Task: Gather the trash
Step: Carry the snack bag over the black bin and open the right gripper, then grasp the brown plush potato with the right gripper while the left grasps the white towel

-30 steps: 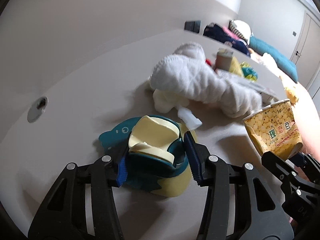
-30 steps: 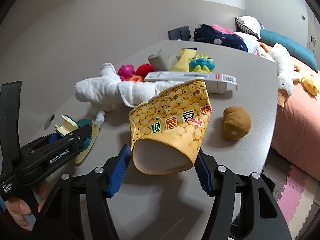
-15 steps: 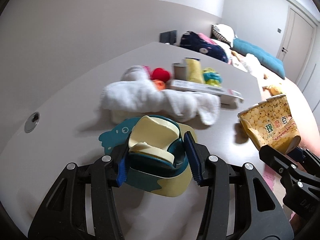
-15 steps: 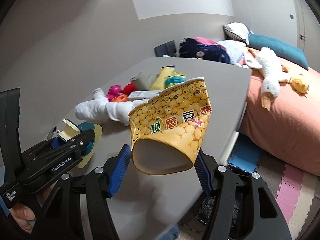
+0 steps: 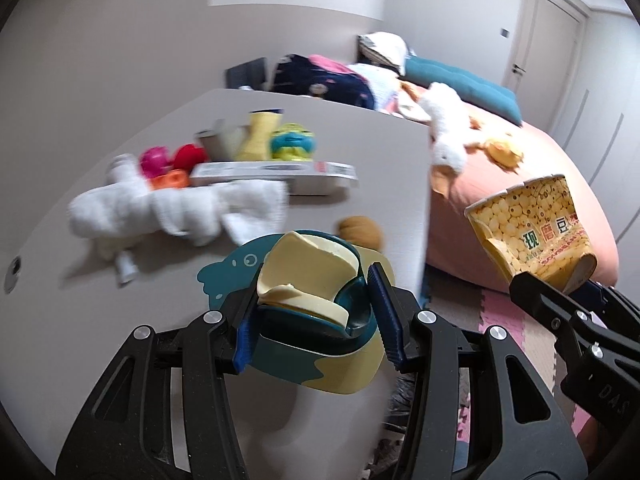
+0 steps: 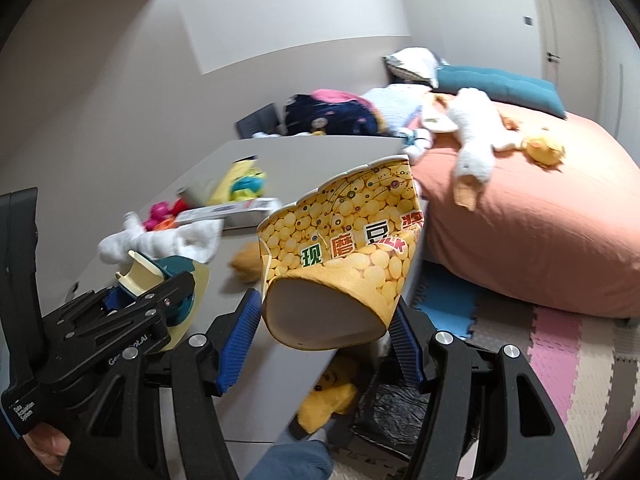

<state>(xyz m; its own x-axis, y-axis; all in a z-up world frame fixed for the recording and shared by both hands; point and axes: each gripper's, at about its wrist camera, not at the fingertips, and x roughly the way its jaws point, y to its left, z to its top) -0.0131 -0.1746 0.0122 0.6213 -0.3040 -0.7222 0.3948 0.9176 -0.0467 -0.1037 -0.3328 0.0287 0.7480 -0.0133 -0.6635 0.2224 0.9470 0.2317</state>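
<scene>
My left gripper (image 5: 316, 316) is shut on a crushed teal-and-cream paper container (image 5: 308, 288) and holds it in the air above the grey table's (image 5: 360, 152) near edge. My right gripper (image 6: 320, 340) is shut on a crumpled yellow paper cup (image 6: 340, 248) with green and red print, held over the table edge. The cup also shows in the left wrist view (image 5: 536, 232), and the teal container in the right wrist view (image 6: 160, 276). Below the cup, a black trash bag (image 6: 388, 404) lies on the floor.
On the table lie a white towel (image 5: 176, 208), a long white box (image 5: 272, 172), small coloured toys (image 5: 292, 144) and a brown plush ball (image 5: 360, 232). A yellow plush (image 6: 332, 396) sits on the floor. A bed with an orange cover (image 6: 540, 216) stands to the right.
Both grippers have lifted and pulled back toward the table's near edge with their loads. The floor, the mats and the black bag have come into the right wrist view.
</scene>
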